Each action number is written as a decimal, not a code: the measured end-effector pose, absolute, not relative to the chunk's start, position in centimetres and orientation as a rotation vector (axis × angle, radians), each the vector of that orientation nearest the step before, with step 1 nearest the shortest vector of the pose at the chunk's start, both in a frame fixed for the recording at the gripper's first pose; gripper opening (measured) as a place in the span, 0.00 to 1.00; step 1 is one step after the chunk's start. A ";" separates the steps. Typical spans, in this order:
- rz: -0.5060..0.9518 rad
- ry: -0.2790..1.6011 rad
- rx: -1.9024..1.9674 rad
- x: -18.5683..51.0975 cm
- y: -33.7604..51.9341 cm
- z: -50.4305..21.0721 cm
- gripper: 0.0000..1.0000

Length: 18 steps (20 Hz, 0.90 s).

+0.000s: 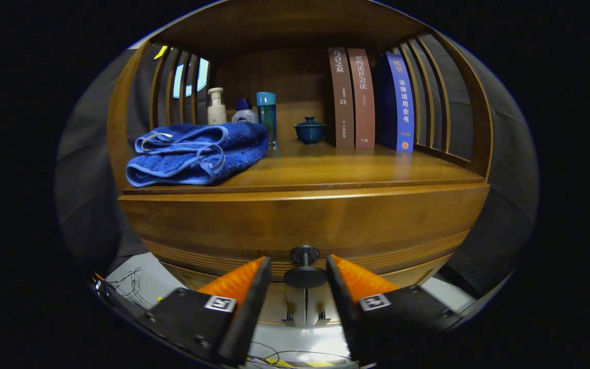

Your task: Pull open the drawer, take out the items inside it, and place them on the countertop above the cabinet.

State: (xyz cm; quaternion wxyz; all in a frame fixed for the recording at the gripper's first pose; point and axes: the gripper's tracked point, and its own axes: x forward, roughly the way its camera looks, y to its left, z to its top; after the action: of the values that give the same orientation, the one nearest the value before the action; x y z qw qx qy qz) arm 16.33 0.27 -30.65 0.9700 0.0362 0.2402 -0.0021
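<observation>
Gripper view looks straight at a warm brown wooden cabinet with a curved front, and the gripper sits low before it with its two fingers spread apart, one on each side of the small dark round knob of the closed wooden drawer. The knob and its stem lie in the gap between the fingertips; neither finger appears to press on it (a sliver of space shows on both sides).

Above the drawer front runs the polished wooden countertop, set back under a slatted wooden hutch. On its left part lies a folded blue terry towel with paler trim. Behind the towel stand a cream pump bottle, a short white bottle with a dark blue cap and a tall translucent teal bottle. Near the middle rests a small dark blue lidded ceramic cup. To its right stand two upright brown books and, just beside them, a thick blue book.

Thin loose wires trail on the pale floor below the cabinet.
</observation>
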 end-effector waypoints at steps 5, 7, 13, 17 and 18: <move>-0.001 0.473 0.083 16.7 0.0 -31.1 0.45; -0.007 0.472 0.071 16.8 0.0 -31.4 0.41; -0.001 0.477 0.066 16.4 0.0 -31.0 0.31; 0.008 0.486 0.066 16.2 0.0 -31.0 0.31; 0.007 0.492 0.067 15.9 0.0 -31.0 0.31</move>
State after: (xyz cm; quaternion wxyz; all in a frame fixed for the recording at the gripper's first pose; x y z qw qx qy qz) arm 15.87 -0.01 -30.96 0.9694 0.0330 0.2434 0.0037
